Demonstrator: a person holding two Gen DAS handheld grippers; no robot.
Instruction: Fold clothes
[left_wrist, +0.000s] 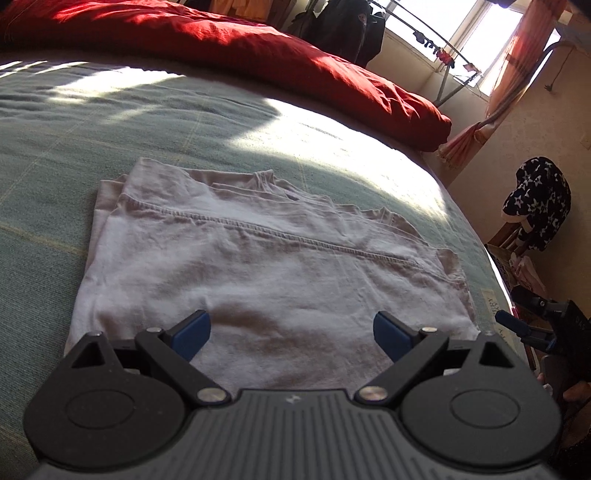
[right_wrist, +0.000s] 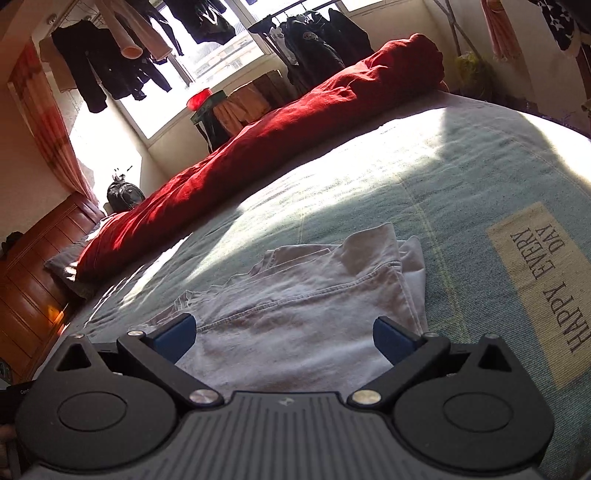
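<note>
The left gripper (left_wrist: 291, 334) is down low at the near edge of the bed, and its two blue fingers (left_wrist: 194, 334) are spread wide apart with nothing between them. Right in front of it lies a white shirt (left_wrist: 258, 266), folded into a flat, nearly square stack on the green bedspread (left_wrist: 74, 147). A stitched hem runs across the top layer, and more folded edges peek out at the far side. The right gripper (right_wrist: 284, 338) is low too, and its blue fingers (right_wrist: 175, 338) are also wide apart and hold nothing — the same white shirt (right_wrist: 295, 314) lies just past them, seen from another side. In the left view the right gripper (left_wrist: 532, 328) shows at the right edge, just off the corner of the shirt. Beside the shirt, a pale patch on the bedspread (right_wrist: 539, 291) has the words "HAPPY EVERY DAY" on it. Bright sun falls across the middle of the bed. Farther back, a big red quilt (right_wrist: 266, 147) is bunched up in a long roll along the far side. Behind it is a bright window (right_wrist: 207, 62) with dark clothes (right_wrist: 96, 70) hanging in front — and pink curtains (right_wrist: 51, 122) at the side. A wooden headboard (right_wrist: 40, 258) stands at the left end of the bed.
</note>
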